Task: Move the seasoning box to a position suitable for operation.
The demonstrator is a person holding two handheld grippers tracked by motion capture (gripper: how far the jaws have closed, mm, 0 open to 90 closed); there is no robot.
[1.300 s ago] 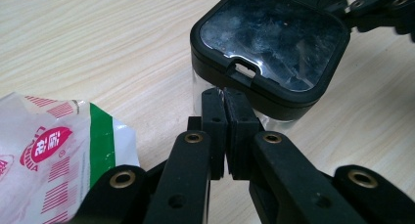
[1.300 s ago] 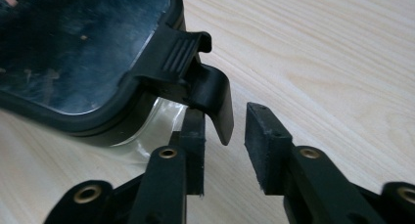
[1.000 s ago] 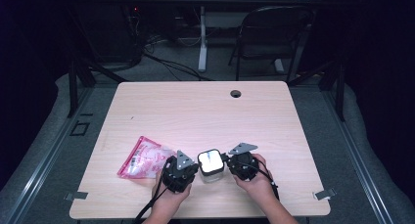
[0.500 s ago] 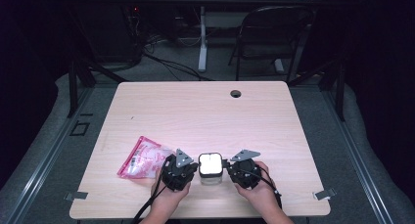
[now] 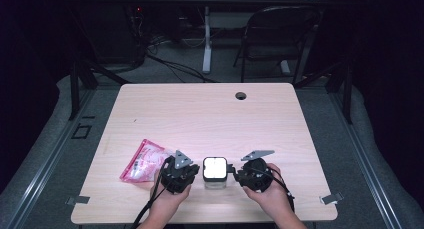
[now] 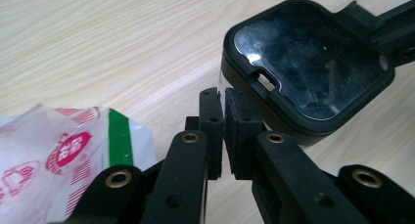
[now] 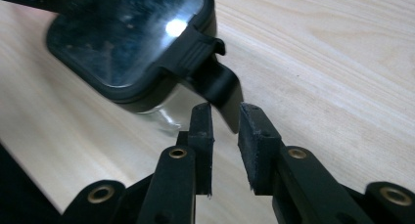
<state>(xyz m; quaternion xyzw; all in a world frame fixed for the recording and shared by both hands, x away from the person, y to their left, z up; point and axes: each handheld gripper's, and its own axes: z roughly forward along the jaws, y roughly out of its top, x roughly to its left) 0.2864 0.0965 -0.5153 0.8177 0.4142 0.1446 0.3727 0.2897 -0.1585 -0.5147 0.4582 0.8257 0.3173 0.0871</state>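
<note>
at the near edge of the pale wooden table (image 5: 210,114), two hands hold the grippers. the left gripper (image 5: 192,172) sits at about seven o'clock on the table. in the left gripper view its jaws are almost shut, with just a thin gap and nothing between them (image 6: 220,131). they have just been opening a little. the right gripper (image 5: 235,176) sits at about five o'clock. in the right gripper view its jaws stand a bit apart (image 7: 225,136) and have just been opening too. nothing is pinched between them.

right between the two grippers stands the small clear square box with a black snap lid (image 5: 214,171), at six o'clock. both grippers are just beside it, one on each side, so neither hand is nearer. from the left gripper the box lies at about three o'clock. from the right gripper it lies at about nine o'clock.

the black side clip (image 7: 215,72) on the right side of the lid sticks out and hangs loose, just past the right jaw tips. it looks undone. i think the next move is on a clip, and the tips must line up with it.

a little farther left, at about eight o'clock, lies the pink and white plastic snack bag (image 5: 143,160), just beside the left gripper.

far back on the table there is a small round hole (image 5: 241,95) at about one o'clock.
</note>
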